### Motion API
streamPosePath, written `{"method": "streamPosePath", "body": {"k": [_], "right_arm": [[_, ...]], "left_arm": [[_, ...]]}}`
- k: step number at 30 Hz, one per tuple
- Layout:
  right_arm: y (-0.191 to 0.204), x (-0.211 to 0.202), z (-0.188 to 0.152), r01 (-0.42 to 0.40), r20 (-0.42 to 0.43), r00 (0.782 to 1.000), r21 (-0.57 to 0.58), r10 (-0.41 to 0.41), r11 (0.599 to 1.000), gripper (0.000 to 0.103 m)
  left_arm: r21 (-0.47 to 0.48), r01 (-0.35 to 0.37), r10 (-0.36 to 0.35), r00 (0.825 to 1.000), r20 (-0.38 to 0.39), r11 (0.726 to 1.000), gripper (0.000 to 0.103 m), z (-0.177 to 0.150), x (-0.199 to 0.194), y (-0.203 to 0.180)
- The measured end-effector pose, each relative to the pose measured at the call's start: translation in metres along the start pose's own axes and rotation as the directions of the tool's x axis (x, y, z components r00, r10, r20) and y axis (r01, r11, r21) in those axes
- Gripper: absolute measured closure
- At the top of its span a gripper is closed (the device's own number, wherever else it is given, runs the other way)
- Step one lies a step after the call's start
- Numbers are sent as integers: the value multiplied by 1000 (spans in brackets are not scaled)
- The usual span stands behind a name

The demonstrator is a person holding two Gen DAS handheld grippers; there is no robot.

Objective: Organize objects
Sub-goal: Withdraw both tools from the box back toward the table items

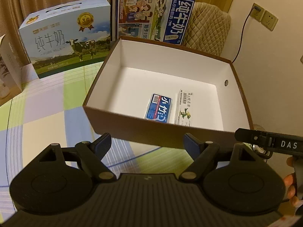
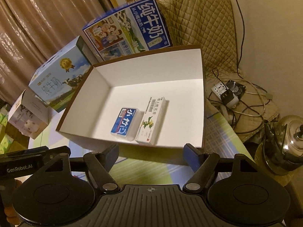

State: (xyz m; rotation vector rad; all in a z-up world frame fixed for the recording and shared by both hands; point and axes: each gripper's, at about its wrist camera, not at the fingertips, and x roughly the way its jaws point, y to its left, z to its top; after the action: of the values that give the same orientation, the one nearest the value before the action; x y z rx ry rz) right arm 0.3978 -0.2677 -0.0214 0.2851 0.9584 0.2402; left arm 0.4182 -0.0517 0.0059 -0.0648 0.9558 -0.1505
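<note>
The box [image 1: 234,79] sits open on the checked cloth [image 1: 47,102], and two packs already lie flat on its white floor, side by side and touching or nearly so: a blue pack [image 1: 158,108] and a white pack [image 1: 184,108] to its right. Both lie near the front wall, ahead of and slightly beyond both pairs of jaws, with that wall between them and the fingertips.

The left gripper [image 1: 147,142] is spread wide and holds nothing; the right gripper [image 2: 151,152] is likewise released and empty. Each hovers just short of the box's near wall, jaws straddling open air above the cloth.

No loose item shows on the cloth within reach, so the step in hand is probably either finishing or going to fetch another thing; from these views I cannot tell which. If another item goes in, it is best carried over the near rim with clearance, lowered into the bare floor behind or left of the packs, and released only once it rests flat, so the packs are not nudged.
</note>
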Motion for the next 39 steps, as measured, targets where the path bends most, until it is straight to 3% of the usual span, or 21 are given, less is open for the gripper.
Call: {"method": "streamPosePath", "body": {"k": [6,15,39], "right_arm": [[4,-21,-15,-30,25,999,-12,30,999,20],[19,-45,-41,6,24,1000,-109,-3,994,19],[27,-64,-94,-24,-66,998,-143,14,989,20]], "left_arm": [[-21,-4,4,1000,17,1000,19,-20,-27,2],[-51,-2,4,1000,30,999,15,-50,-61,7],[-108,-59,58,998,-14,992,15,-116,-104,28]]}}
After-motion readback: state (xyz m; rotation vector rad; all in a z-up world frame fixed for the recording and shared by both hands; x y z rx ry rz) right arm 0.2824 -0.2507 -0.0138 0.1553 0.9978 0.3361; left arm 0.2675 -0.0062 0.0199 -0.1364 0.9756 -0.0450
